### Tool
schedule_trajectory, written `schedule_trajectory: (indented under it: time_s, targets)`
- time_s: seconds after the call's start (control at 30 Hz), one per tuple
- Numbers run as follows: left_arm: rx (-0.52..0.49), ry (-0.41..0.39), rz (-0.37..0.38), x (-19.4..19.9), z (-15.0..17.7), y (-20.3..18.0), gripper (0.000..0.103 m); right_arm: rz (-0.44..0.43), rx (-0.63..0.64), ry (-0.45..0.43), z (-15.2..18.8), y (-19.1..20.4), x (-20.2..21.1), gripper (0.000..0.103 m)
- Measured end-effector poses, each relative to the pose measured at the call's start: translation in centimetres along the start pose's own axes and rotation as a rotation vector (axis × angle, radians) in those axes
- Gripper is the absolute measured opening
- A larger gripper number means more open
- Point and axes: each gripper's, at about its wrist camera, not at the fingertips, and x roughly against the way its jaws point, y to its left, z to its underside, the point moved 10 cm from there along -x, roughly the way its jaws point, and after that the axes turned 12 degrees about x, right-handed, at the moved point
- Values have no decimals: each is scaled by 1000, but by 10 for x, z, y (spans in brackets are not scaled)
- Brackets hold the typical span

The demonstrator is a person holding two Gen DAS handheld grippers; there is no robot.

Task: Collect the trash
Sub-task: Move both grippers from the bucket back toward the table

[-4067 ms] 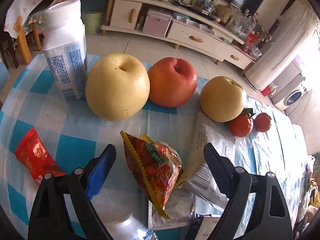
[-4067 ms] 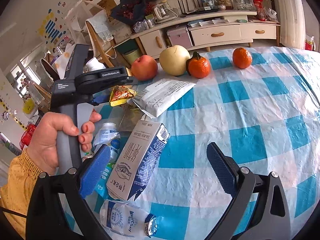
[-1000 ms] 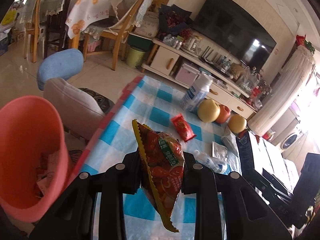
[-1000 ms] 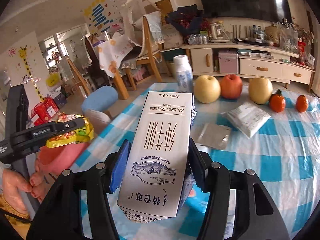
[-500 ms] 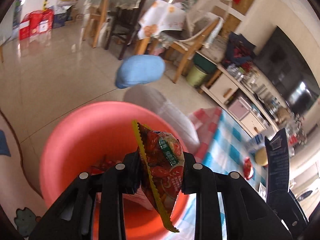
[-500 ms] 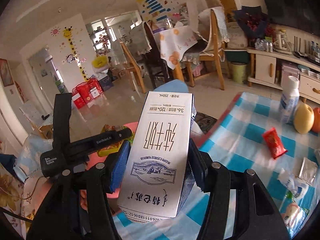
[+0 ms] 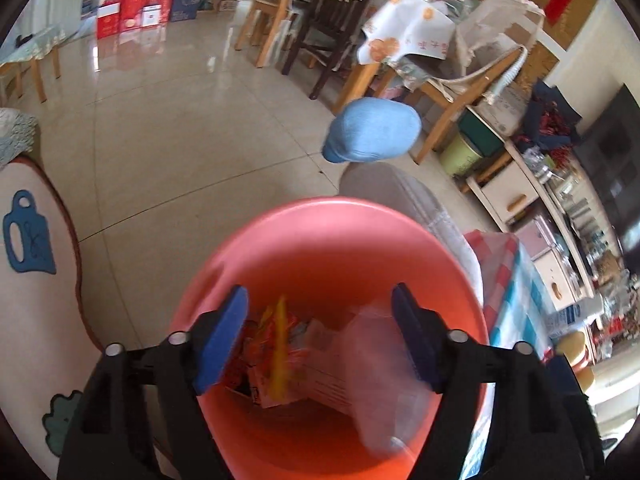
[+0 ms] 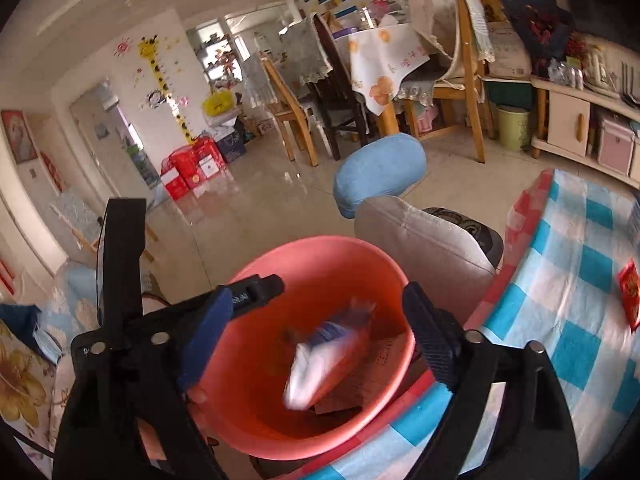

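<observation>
Both tongs hang over the pink bucket [image 7: 332,240] with their jaws spread wide and nothing between them. Seen from the left wrist, the left gripper [image 7: 320,336] points straight down into the bucket, where a red and yellow snack wrapper [image 7: 280,344] lies among other scraps of paper and packaging at the bottom, blurred. A pale, blurred shape sits beside it, too smeared to name.

From the right wrist, the right gripper [image 8: 316,340] is above the same bucket [image 8: 320,252], and a white and blue carton [image 8: 324,352] shows inside it, tilted and blurred, apart from the pads. The left gripper's black body [image 8: 120,280] stands at the bucket's left edge.

Just behind the bucket is a grey chair [image 8: 420,240] with a blue headrest [image 8: 380,168]. The blue checked tablecloth [image 8: 580,320] lies to the right, with a red packet [image 8: 630,296] on it.
</observation>
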Motion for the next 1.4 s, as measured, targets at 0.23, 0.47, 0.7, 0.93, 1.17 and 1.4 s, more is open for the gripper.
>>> schedule_trajectory:
  time_s: [0.23, 0.47, 0.7, 0.93, 1.17, 1.4]
  targets:
    - [-11, -110, 27, 16, -6, -6, 90, 144, 23, 17, 21, -29, 31, 93]
    - [-17, -237, 270, 47, -6, -49, 93, 293, 169, 44, 51, -42, 64, 93]
    - [-177, -338, 375, 78, 13, -103, 93, 426, 291, 22, 74, -52, 102, 99]
    - [-333, -347, 280, 88, 38, -134, 94, 493, 325, 47, 96, -62, 136, 99]
    - [-392, -316, 287, 88, 60, -148, 94, 555, 307, 68, 111, -81, 168, 99]
    - [-482, -341, 247, 85, 85, -162, 94, 543, 226, 88, 135, -99, 194, 99]
